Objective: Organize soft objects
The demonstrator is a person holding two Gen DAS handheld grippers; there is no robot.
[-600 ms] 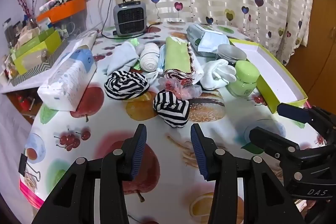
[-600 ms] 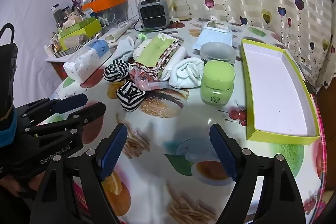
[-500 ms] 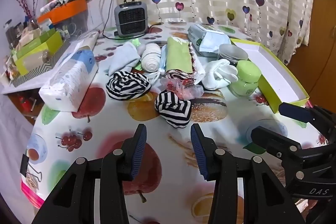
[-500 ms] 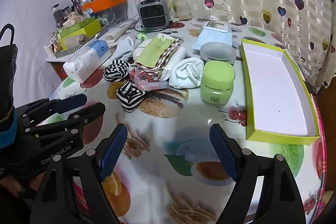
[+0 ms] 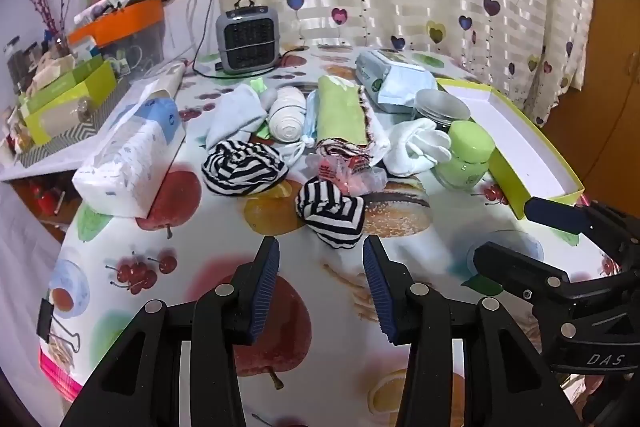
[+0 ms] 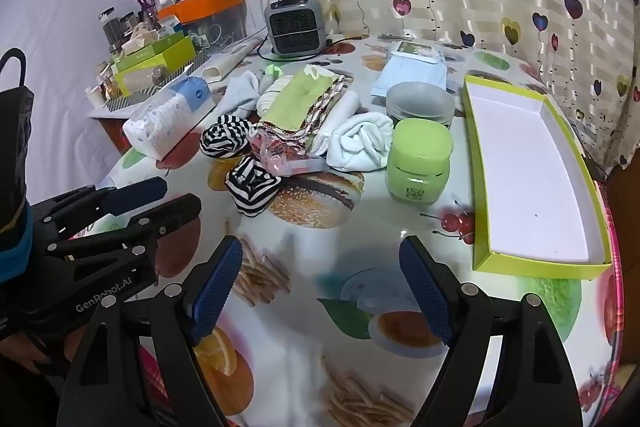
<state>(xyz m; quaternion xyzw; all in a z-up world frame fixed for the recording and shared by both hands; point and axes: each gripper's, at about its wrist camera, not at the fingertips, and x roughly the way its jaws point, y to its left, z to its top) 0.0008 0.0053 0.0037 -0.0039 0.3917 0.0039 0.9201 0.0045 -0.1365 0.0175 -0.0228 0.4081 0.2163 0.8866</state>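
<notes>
A rolled black-and-white striped sock (image 5: pixel 330 213) lies on the fruit-print table (image 5: pixel 120 267), just ahead of my open left gripper (image 5: pixel 320 267), which holds nothing. A second striped sock (image 5: pixel 244 167), a light blue sock (image 5: pixel 238 115), a white roll (image 5: pixel 286 115), a folded green cloth (image 5: pixel 342 111) and a white sock bundle (image 5: pixel 416 145) are heaped behind it. My right gripper (image 6: pixel 320 259) stands wide open and empty over bare table. The striped sock (image 6: pixel 252 189) is to its front left and the shallow green box (image 6: pixel 532 179) to its right. Each gripper shows in the other's view: the right gripper (image 5: pixel 504 231) and the left gripper (image 6: pixel 178 193).
A green jar (image 6: pixel 418 163) and a grey lidded tub (image 6: pixel 420 99) stand beside the box. A tissue pack (image 5: pixel 132 155), a wipes pack (image 5: pixel 394 81) and a small grey heater (image 5: pixel 250 39) with its cord are further back. Cluttered boxes (image 5: pixel 68 95) line the left side. A curtain hangs behind.
Almost nothing. The left wrist view has drifted very slightly. Both grippers stay open and empty, and nothing on the table has moved.
</notes>
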